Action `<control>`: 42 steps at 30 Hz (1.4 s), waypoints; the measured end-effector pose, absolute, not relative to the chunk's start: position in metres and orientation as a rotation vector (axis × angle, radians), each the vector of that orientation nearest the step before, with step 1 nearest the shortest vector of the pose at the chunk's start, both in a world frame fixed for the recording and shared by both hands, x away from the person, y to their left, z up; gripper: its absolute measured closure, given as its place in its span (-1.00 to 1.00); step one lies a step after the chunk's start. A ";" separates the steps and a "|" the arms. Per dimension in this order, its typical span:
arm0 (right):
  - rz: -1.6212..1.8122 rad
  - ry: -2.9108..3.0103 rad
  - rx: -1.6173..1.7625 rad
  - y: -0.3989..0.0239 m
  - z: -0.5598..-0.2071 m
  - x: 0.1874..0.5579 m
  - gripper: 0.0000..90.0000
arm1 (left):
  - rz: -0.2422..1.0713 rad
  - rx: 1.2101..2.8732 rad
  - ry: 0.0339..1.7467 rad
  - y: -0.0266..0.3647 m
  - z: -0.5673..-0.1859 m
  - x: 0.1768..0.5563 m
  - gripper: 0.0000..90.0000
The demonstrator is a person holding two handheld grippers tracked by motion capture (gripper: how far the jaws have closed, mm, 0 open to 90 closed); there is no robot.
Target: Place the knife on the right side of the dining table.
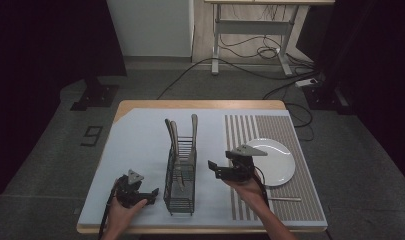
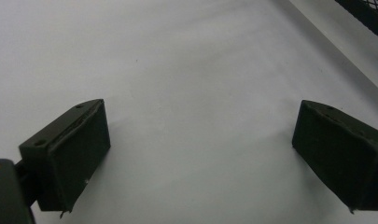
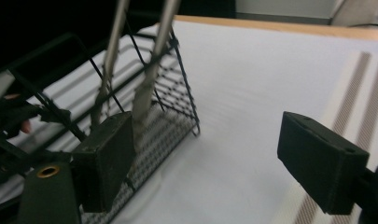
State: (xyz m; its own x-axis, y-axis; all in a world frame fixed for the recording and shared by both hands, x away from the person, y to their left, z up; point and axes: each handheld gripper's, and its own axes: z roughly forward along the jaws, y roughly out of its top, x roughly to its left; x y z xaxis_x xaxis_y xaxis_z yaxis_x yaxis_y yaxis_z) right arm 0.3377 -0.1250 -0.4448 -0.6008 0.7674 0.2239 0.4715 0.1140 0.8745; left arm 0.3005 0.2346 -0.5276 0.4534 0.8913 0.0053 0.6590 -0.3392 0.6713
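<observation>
The wire caddy (image 1: 180, 175) stands between both tools, just left of the right hand-held gripper (image 1: 216, 167), whose jaws gape wide and empty. The left hand-held gripper (image 1: 149, 195), also wide open, sits low beside the caddy's near corner, seemingly resting on the desk (image 1: 140, 140).

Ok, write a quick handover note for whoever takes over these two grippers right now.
Left gripper: open, empty, low over the mat beside the wire basket.
Right gripper: open, empty, raised between the basket and the white plate.
Done: three pieces of cutlery stand upright in the basket.
Left, probably: one utensil lies on the striped mat near the plate; it likely goes in the basket too.
</observation>
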 end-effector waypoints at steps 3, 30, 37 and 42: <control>1.513 2.138 1.182 -0.119 -0.434 0.351 -0.47 | 0.504 2.107 1.289 0.235 -0.528 0.301 -0.91; 1.654 2.196 1.076 -0.070 -0.415 0.432 0.09 | 0.502 2.103 1.290 0.235 -0.528 0.301 -0.92; 1.690 2.249 1.039 -0.070 -0.418 0.437 0.53 | 0.501 2.103 1.290 0.235 -0.528 0.301 -0.92; 1.708 2.247 1.042 -0.073 -0.416 0.438 0.69 | 0.500 2.104 1.291 0.235 -0.528 0.301 -0.92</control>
State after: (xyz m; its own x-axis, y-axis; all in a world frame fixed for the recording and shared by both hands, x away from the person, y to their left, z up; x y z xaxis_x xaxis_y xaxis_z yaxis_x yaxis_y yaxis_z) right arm 0.4377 -0.0729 -0.4155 -0.7522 0.5904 0.2927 0.4398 0.1191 0.8902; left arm 0.3009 0.2347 -0.5280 0.4526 0.8917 0.0015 0.6598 -0.3359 0.6722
